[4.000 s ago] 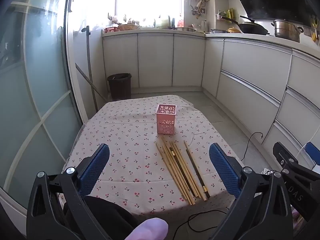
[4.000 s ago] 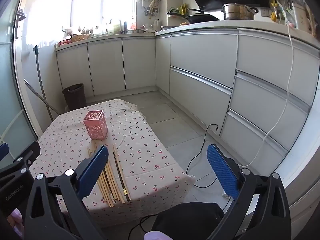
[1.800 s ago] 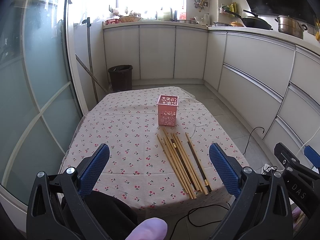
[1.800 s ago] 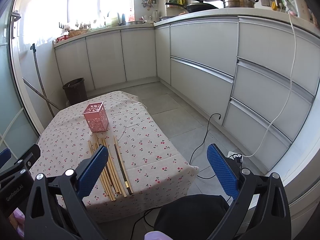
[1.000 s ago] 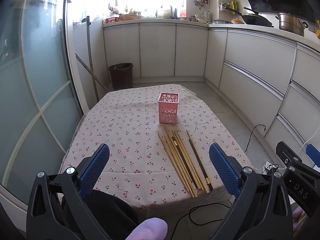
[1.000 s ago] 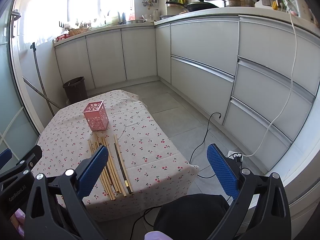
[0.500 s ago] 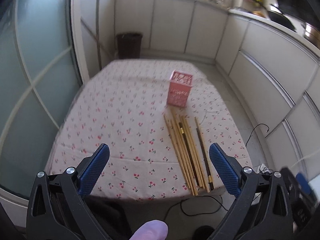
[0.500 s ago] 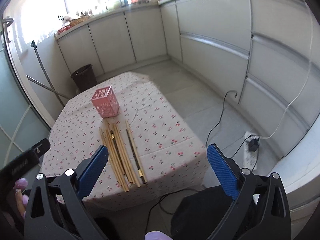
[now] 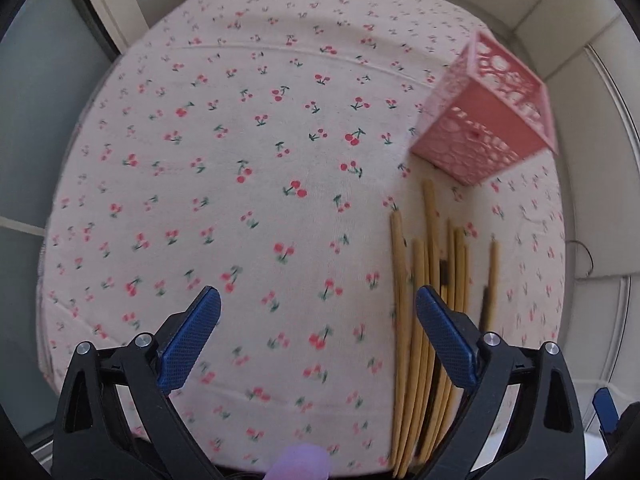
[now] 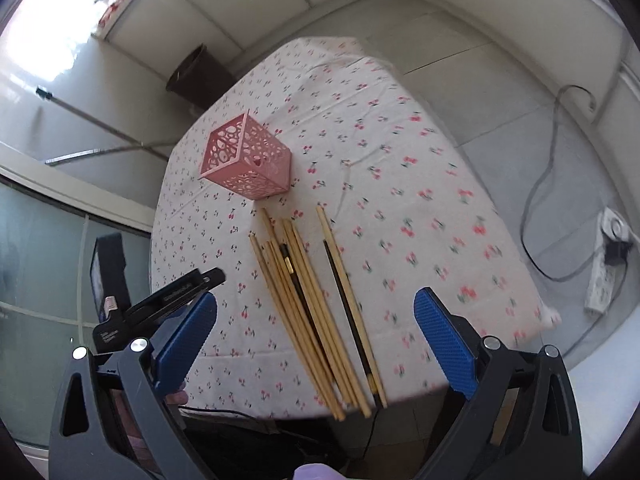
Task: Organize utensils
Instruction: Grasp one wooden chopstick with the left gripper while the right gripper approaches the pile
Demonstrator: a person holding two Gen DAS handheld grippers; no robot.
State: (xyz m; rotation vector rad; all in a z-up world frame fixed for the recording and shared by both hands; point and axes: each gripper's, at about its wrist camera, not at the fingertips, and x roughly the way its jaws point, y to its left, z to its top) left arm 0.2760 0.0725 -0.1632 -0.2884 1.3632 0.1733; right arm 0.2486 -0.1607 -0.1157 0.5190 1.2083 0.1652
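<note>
Several wooden chopsticks (image 10: 316, 304) lie side by side on the cherry-print tablecloth (image 10: 400, 184), running toward the near table edge; one dark chopstick (image 10: 348, 312) lies among them. A pink perforated holder (image 10: 248, 158) stands upright just beyond their far tips. My right gripper (image 10: 314, 334) hovers open above the chopsticks' near ends. In the left wrist view the chopsticks (image 9: 424, 308) lie at the right, partly behind one blue finger, and the holder (image 9: 486, 120) is at the upper right. My left gripper (image 9: 316, 336) is open over bare cloth left of the chopsticks.
A dark bin (image 10: 196, 76) stands on the floor past the table's far end. A cable (image 10: 540, 184) and a power strip (image 10: 604, 264) lie on the tiles to the right. Glass door panels (image 10: 48, 232) flank the table's left side.
Both grippers have tilted down and moved in over the table. The chopsticks and holder now appear much nearer; they have not moved on the cloth.
</note>
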